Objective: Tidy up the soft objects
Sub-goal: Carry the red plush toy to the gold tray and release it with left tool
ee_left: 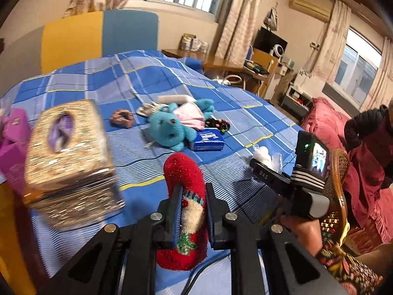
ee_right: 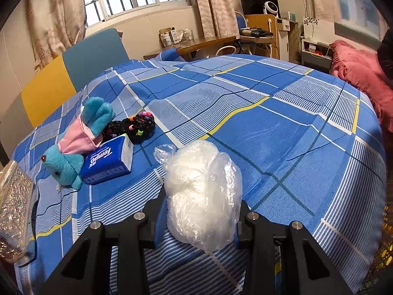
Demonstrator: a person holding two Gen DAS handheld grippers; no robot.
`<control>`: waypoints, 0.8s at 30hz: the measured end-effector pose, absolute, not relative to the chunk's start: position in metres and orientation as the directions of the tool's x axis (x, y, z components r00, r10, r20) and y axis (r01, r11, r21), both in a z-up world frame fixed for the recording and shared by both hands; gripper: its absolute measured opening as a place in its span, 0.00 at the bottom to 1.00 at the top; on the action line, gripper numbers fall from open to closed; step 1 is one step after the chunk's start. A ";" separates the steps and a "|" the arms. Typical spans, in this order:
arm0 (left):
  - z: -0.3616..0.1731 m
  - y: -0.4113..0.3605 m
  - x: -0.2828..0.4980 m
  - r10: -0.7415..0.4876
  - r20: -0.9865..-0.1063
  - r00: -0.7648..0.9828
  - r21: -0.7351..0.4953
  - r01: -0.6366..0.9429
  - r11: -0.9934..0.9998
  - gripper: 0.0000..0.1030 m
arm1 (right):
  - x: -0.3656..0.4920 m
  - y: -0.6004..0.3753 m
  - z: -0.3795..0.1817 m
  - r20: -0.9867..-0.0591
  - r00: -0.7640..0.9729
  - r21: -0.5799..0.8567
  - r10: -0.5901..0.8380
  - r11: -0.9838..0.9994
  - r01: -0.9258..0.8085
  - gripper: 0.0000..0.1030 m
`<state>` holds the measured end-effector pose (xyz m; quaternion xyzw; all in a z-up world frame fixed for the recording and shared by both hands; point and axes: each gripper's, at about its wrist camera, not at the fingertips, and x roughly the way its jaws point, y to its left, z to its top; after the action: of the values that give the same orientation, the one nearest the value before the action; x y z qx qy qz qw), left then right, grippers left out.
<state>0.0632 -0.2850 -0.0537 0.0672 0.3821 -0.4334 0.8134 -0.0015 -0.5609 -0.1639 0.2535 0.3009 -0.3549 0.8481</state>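
Bedroom with barred windows, patterned curtains and a cluttered wooden desk point(ee_right: 208, 41) along the far wall. Bed point(ee_right: 270, 127) spread with a blue plaid cover, yellow-and-blue headboard point(ee_left: 98, 36) behind it.

Left claw point(ee_left: 194, 211) pinched tight on a fuzzy red sock point(ee_left: 184, 172), toe poking up past the fingertips, patterned cuff down between the jaws, sock lifted clear of the cover. Just left of it, a gold patterned tissue box point(ee_left: 68, 157), blurred, with a magenta box point(ee_left: 12, 142) beyond its left edge.

Right claw point(ee_right: 200, 211) clamped on a crumpled clear plastic bag point(ee_right: 201, 191) with something white inside; bag bulging up and forward between the fingers. Seen from the left wrist view, same claw at the right, held by a hand point(ee_left: 299, 228) with a floral sleeve.

Further up the bed, a cluster of soft things: teal plush toy point(ee_left: 169, 127) in a pink garment, lying on its side; blue Tempo tissue pack point(ee_right: 108, 159) touching the toy's flank; black item with coloured specks point(ee_right: 137, 125) just behind the pack; brown scrunchie point(ee_left: 121, 118) lying apart to the left of the toy. Something pale and flat point(ee_left: 172, 99) behind the toy, too blurred to identify.

Pink bedding point(ee_right: 361, 73) heaped past the right edge of the bed.
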 end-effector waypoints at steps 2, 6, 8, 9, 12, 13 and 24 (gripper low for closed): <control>-0.046 -0.261 0.068 -0.658 -0.669 0.345 -0.245 0.733 0.634 0.15 | -0.001 -0.560 -0.164 -0.691 0.564 0.210 -0.453 0.620 0.756 0.40; -0.035 -0.217 0.079 -0.649 -0.653 0.390 -0.257 0.693 0.674 0.15 | 0.000 -0.559 -0.163 -0.693 0.557 0.199 -0.457 0.621 0.758 0.40; -0.030 -0.192 0.087 -0.635 -0.649 0.418 -0.255 0.667 0.700 0.15 | 0.000 -0.559 -0.164 -0.695 0.553 0.194 -0.459 0.622 0.759 0.40; -0.028 -0.180 0.091 -0.627 -0.649 0.432 -0.250 0.656 0.712 0.15 | 0.000 -0.559 -0.164 -0.696 0.551 0.190 -0.460 0.622 0.760 0.40; -0.026 -0.147 0.102 -0.581 -0.660 0.476 -0.210 0.625 0.752 0.15 | 0.002 -0.558 -0.164 -0.699 0.544 0.180 -0.463 0.623 0.761 0.40; -0.027 -0.131 0.109 -0.553 -0.668 0.498 -0.190 0.604 0.774 0.15 | 0.002 -0.558 -0.164 -0.700 0.541 0.175 -0.465 0.624 0.762 0.40; -0.095 -0.044 0.188 -0.333 -0.811 0.481 -0.132 0.403 0.906 0.15 | 0.005 -0.556 -0.163 -0.706 0.526 0.149 -0.475 0.626 0.766 0.40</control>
<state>0.1879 -0.0437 -0.0948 0.0381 0.4625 -0.2139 0.8596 0.0047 -0.5555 -0.1634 0.2276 0.3191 -0.3679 0.8433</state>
